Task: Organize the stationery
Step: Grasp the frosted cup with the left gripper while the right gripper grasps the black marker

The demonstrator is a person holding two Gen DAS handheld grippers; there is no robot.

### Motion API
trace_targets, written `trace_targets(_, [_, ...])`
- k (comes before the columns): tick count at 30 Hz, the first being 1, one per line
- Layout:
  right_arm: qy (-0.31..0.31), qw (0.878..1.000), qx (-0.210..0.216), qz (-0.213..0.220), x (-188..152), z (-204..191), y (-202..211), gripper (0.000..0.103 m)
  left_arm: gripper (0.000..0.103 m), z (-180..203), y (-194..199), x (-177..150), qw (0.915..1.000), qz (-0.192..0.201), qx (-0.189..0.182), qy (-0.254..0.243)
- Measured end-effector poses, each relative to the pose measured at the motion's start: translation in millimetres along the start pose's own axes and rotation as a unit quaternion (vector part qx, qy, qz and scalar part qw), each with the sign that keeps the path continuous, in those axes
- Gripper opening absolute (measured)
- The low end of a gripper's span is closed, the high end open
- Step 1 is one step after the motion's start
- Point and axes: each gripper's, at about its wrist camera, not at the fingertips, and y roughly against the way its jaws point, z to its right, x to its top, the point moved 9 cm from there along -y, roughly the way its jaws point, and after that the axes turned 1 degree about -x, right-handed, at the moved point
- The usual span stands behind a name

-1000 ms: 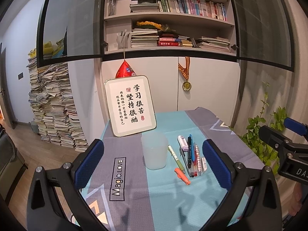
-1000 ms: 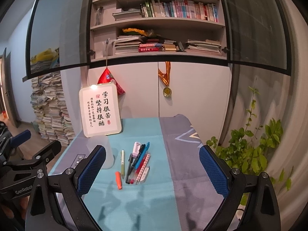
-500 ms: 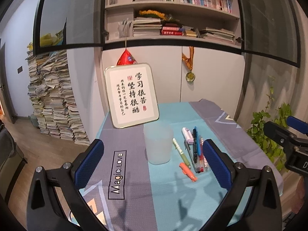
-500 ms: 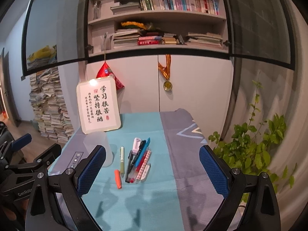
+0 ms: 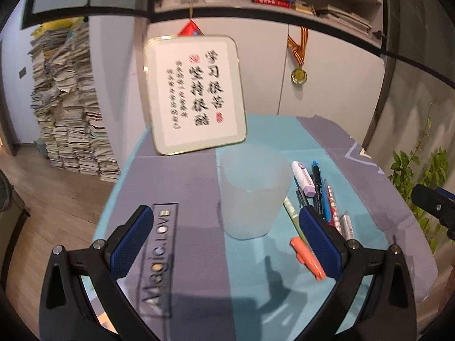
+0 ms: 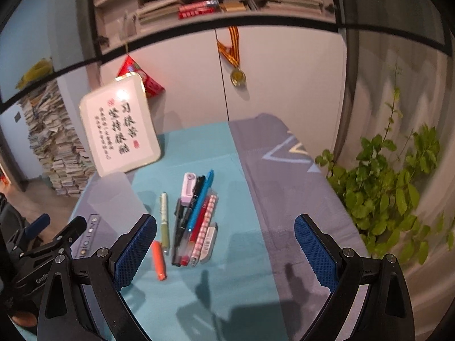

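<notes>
Left wrist: frosted, tapered plastic cup (image 5: 254,191) stands upright.

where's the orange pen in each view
Left wrist: orange pen lies lower right, beside the left gripper's right finger, right of the frosted cup.
Right wrist: orange pen lies lower left, by the right gripper's left finger.
Shared landmark: calligraphy plaque.

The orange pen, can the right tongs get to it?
Probably yes. The orange pen lies alone on the cloth just ahead of the open right tongs, beside the left pad. Nothing covers it; the green pen lies close by.
</notes>
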Motion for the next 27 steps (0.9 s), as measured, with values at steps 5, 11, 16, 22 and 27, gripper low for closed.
trace_targets(5, [-0.016, 0.999, -0.003, -0.027, 3.7, 7.0, -33.6, 0.098, 0.102, 9.4, -32.7, -2.7, 0.9996, -0.024, -0.003, -0.016])
trace_targets(11, [-0.030, 0.997, 0.011, -0.067, 10.2, 6.2, -74.3, 0.088, 0.100, 8.6, -51.7, 2.8, 0.9993, -0.021, -0.030, -0.003])
trace_targets(16, [-0.024, 0.990, 0.054, -0.125, 6.6, -10.9, -112.0, 0.030, 0.070, 11.4, -57.6, 3.1, 0.9988, -0.016, -0.044, -0.011])
trace_targets(22, [-0.030, 0.986, 0.075, -0.144, 13.7, -27.8, -135.2, 0.029, 0.068, 7.7, -54.4, 3.0, 0.9986, -0.002, -0.044, -0.030])
trace_targets(27, [0.001, 0.986, 0.071, -0.153, 19.9, -47.7, -149.8, 0.029, 0.067, 5.6, -51.5, 2.6, 0.9983, 0.004, -0.045, -0.037])
